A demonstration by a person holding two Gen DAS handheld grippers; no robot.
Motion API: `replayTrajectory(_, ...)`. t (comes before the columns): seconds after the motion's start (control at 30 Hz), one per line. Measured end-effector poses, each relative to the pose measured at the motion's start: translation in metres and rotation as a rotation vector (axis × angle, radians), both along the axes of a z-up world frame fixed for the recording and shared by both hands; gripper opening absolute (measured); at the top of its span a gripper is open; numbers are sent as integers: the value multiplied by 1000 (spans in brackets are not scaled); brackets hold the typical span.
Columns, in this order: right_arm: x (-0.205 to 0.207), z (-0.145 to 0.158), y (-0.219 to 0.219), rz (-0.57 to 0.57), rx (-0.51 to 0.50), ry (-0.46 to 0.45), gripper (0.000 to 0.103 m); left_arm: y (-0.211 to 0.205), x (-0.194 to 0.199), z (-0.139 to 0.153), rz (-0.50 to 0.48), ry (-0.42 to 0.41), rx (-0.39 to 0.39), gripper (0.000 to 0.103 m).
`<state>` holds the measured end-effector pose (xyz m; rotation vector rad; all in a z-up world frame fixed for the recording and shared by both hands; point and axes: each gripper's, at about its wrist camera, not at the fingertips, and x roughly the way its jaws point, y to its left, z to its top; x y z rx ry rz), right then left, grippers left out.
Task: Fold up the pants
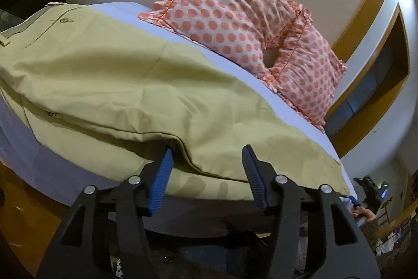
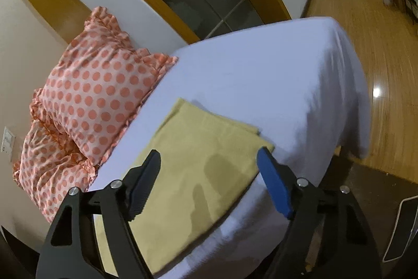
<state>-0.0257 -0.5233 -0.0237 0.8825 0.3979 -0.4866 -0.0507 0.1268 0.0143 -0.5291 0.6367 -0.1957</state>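
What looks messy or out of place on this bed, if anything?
Nothing is spilled or damaged. The khaki pants lie lengthwise on the white sheet, slightly rumpled, with the two leg hems not quite lined up. The polka-dot pillows are heaped loosely against the wall. Both claws, left and right, are open, holding nothing.

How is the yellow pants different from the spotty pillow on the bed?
The khaki pants are one plain yellowish colour; the polka-dot pillow is pale pink with orange dots. The pants lie flat and thin along the near edge of the white bed sheet; the pillow is puffy and sits up by the wall. The pillow has a ruffled edge; the pants have seams and a button. Both rest on the bed.
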Motion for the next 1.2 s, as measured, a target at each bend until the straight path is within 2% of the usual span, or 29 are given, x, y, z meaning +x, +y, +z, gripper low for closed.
replayTrajectory(0.07, 1, 2, 3, -9, -18, 11, 78, 5, -5, 1, 16, -15, -16, 60)
replayTrajectory(0.13, -5, 1, 3, -71, -9, 20, 73, 12, -11, 1, 36, -27, -28, 61)
replayTrajectory(0.2, -15, -2, 1, -127, 15, -19, 69, 16, -15, 2, 52, -36, -31, 62)
replayTrajectory(0.33, -2, -2, 15, -15, -58, 0, 69, 19, -15, 1, 60, -32, -42, 65)
replayTrajectory(0.43, 8, -3, 24, 60, -54, -29, 66, 14, -10, -1, 42, -27, -47, 65)
replayTrajectory(0.5, 15, -7, 29, 127, -33, -55, 53, 12, -9, -2, 31, -28, -47, 67)
replayTrajectory(0.53, 18, -9, 33, 157, -31, -64, 50, 11, -9, -2, 29, -28, -46, 67)
replayTrajectory(0.63, 25, -10, 43, 165, -93, -51, 34, 13, -9, -2, 38, -28, -48, 69)
replayTrajectory(0.73, 25, -10, 44, 151, -146, -29, 7, 18, -10, -3, 58, -31, -57, 70)
replayTrajectory(0.87, 38, 6, 55, 226, -200, -73, 5, 27, -10, -5, 82, -27, -73, 71)
replayTrajectory(0.93, 51, 23, 69, 293, -211, -124, 4, 31, -12, -7, 95, -28, -70, 71)
replayTrajectory(1.03, 74, 53, 114, 457, -231, -223, 4, 39, -16, -9, 119, -27, -70, 72)
replayTrajectory(1.1, 91, 71, 165, 638, -227, -296, 4, 43, -19, -11, 128, -29, -68, 73)
replayTrajectory(1.2, 108, 77, 251, 925, -213, -321, 4, 46, -23, -14, 121, -27, -50, 76)
